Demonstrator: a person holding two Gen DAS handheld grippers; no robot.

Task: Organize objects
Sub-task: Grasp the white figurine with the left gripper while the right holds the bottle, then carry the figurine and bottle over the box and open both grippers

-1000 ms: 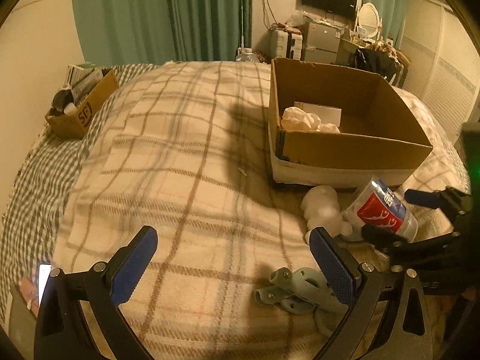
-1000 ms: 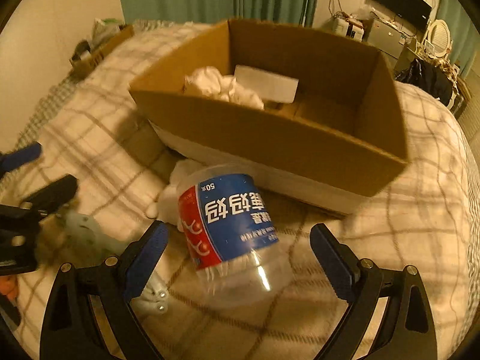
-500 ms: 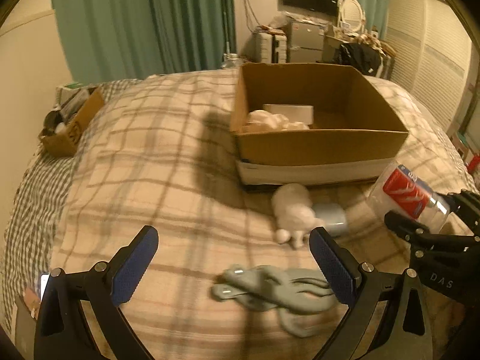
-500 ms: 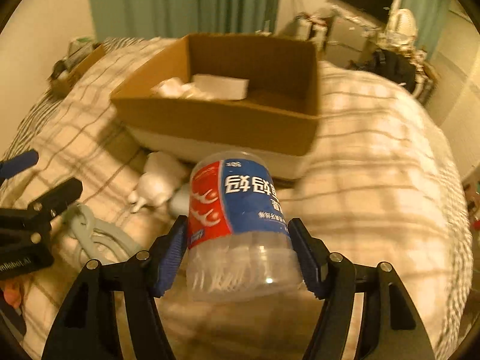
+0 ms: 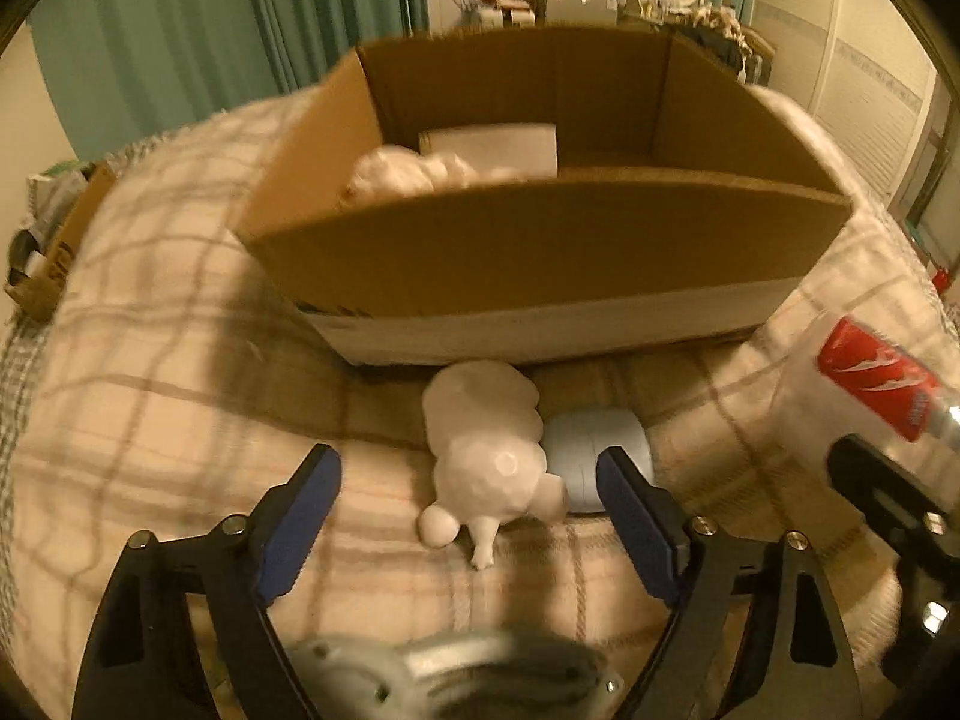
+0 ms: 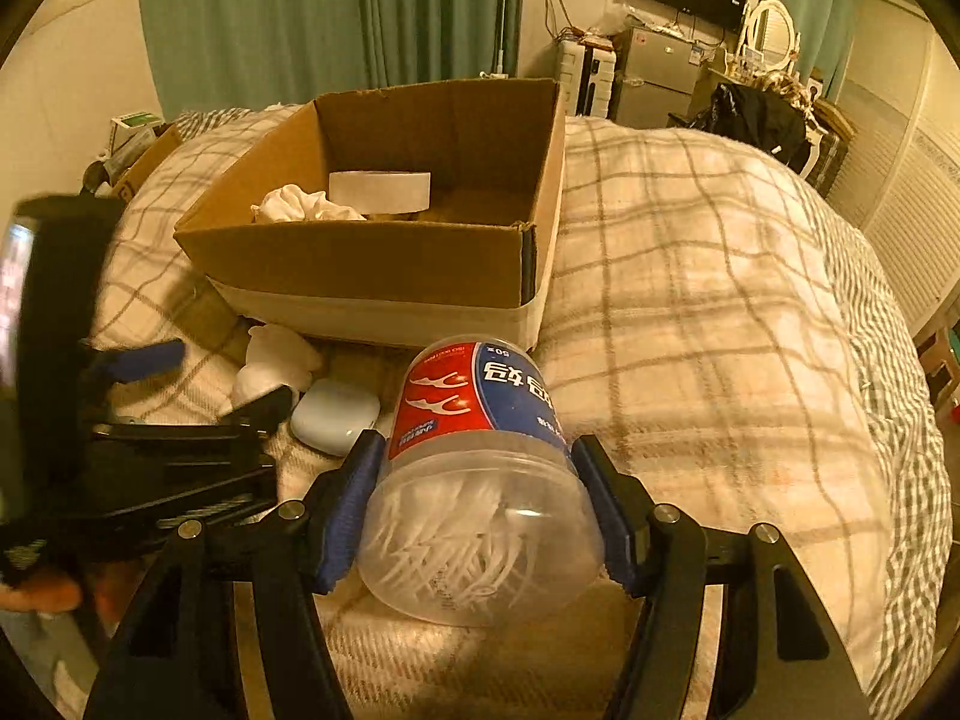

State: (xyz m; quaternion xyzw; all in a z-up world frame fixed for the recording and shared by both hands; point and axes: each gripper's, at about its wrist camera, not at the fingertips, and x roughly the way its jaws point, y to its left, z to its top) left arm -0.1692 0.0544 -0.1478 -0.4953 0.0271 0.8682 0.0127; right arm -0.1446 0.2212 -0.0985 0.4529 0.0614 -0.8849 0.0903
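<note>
My right gripper (image 6: pixel 474 510) is shut on a clear floss-pick jar (image 6: pixel 480 480) with a red and blue label, held above the plaid blanket; the jar also shows in the left wrist view (image 5: pixel 870 384). My left gripper (image 5: pixel 468 516) is open, its fingers on either side of a white figurine (image 5: pixel 486 456) that lies on the blanket in front of the cardboard box (image 5: pixel 540 252). A pale blue case (image 5: pixel 594 450) lies right beside the figurine. In the right wrist view the box (image 6: pixel 372 264) holds a white crumpled item (image 6: pixel 300 207) and a white card (image 6: pixel 378 189).
A grey clamp-like object (image 5: pixel 444 672) lies blurred just under the left gripper. A small cardboard box (image 5: pixel 54 240) with clutter stands at the bed's far left. The plaid blanket (image 6: pixel 720 330) stretches to the right of the box. Furniture stands beyond the bed.
The left gripper has moved forward, past the grey clamp, to straddle the white figurine. The right gripper has closed on the jar and lifted it, and now holds it a little further back.
</note>
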